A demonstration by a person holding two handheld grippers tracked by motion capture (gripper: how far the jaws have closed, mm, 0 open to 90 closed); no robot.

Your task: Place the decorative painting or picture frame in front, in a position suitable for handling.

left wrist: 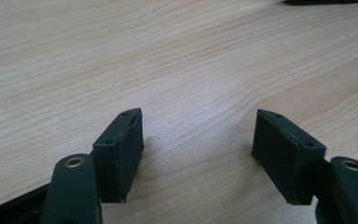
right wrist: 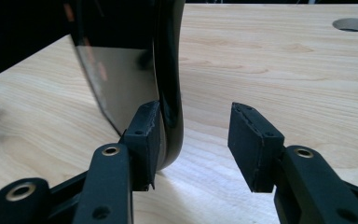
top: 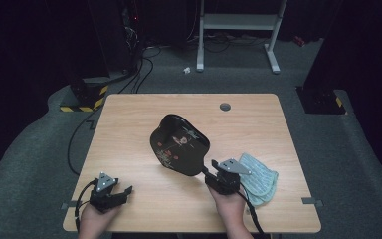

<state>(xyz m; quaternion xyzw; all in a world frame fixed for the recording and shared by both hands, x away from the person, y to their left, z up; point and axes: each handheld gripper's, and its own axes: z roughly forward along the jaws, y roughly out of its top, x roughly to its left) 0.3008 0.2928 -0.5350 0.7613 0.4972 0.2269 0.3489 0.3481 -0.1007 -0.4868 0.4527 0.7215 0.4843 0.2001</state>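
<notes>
The black lacquered tray (top: 180, 144) is propped by the half-open right hand-held gripper (top: 213, 167), unclamped, while the left hand-held gripper (top: 128, 191) is rested apart on the table (top: 129, 114).

You worked at a light wooden desk (top: 129, 124) with a round grommet hole (top: 225, 106) near its far edge, standing on grey carpet (top: 328, 144) that lay dim around it. Beyond the desk you had a white metal frame (top: 238, 22) on two feet, a dark cabinet (top: 112, 35) at the far left with black cables (top: 139, 74) trailing from it across the floor, and yellow-and-black striped bases (top: 82, 102) at either side. The room behind was nearly black, and the light fell mostly on the desk top.
</notes>
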